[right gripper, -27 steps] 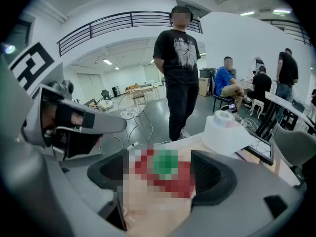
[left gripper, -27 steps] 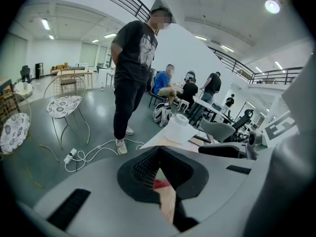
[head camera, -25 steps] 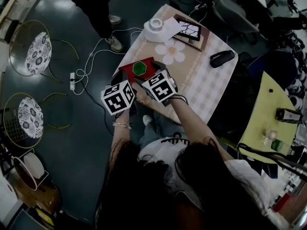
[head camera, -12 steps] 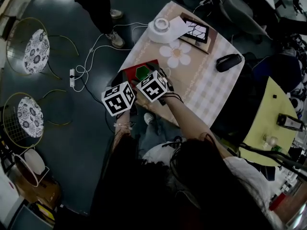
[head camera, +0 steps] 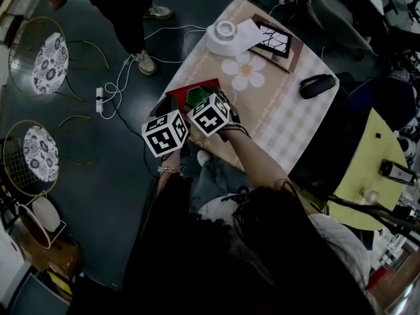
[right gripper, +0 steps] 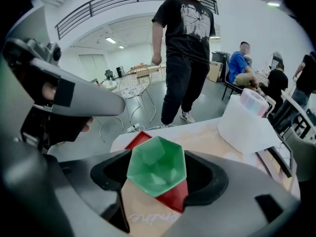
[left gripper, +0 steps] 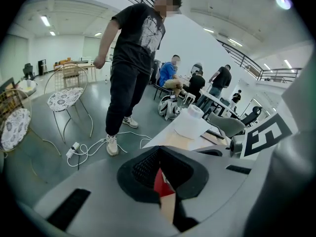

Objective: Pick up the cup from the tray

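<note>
A green hexagonal cup [head camera: 195, 96] [right gripper: 157, 166] stands on a red tray [head camera: 177, 92] [right gripper: 174, 197] at the near left corner of the table. My right gripper [head camera: 200, 101] [right gripper: 158, 177] reaches over the tray with the cup between its jaws. The jaws are closing, and the pads sit close beside the cup's rim on both sides. My left gripper [head camera: 172, 109] [left gripper: 159, 172] is at the tray's near corner, and its jaws are shut on the tray's red edge [left gripper: 163, 186].
The beige checked table [head camera: 282, 123] also holds a white paper roll [head camera: 223, 35] [right gripper: 247, 122], a flower-shaped mat [head camera: 244, 71], a framed picture [head camera: 275, 39] and a black case [head camera: 317, 85]. A person [right gripper: 185, 48] stands beyond the table. Cables [head camera: 118, 87] and wire chairs [head camera: 42, 64] are on the floor to the left.
My right gripper has moved forward over the tray, so its cube now hides part of the green cup. The left gripper has stayed at the tray's corner.
</note>
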{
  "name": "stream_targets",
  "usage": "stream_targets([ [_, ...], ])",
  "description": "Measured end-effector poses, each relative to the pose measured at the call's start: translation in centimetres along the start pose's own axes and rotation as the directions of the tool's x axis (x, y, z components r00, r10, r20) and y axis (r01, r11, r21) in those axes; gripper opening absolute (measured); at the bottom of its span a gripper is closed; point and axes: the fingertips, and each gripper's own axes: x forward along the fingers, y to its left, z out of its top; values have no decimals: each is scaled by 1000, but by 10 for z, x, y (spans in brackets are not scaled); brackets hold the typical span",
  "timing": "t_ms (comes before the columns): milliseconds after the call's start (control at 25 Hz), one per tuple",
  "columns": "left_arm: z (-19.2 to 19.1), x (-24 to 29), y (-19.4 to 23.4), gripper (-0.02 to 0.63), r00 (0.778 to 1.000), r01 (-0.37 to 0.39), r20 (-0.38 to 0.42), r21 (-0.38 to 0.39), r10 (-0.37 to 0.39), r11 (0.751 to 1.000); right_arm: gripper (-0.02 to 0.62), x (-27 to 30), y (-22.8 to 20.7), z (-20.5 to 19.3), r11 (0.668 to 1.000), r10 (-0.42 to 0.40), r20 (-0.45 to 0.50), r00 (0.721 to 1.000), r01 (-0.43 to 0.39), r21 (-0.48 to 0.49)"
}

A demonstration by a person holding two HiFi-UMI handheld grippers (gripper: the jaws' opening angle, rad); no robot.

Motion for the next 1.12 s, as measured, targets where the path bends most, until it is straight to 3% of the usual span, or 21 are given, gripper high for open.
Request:
stream_targets([
  [360, 2, 1, -20, 9, 999, 31, 5, 16, -31, 999, 333, -38, -36, -10, 995, -85, 42, 995, 83, 57],
  [760, -3, 4, -64, 9, 995, 97, -3, 80, -97, 992, 333, -85, -92, -71, 960, -207, 5, 978, 202, 194],
  [1120, -13, 4, -93, 9, 991, 135, -28, 123, -133, 983, 331, -98, -110, -120, 930, -236, -44, 971, 239, 281],
])
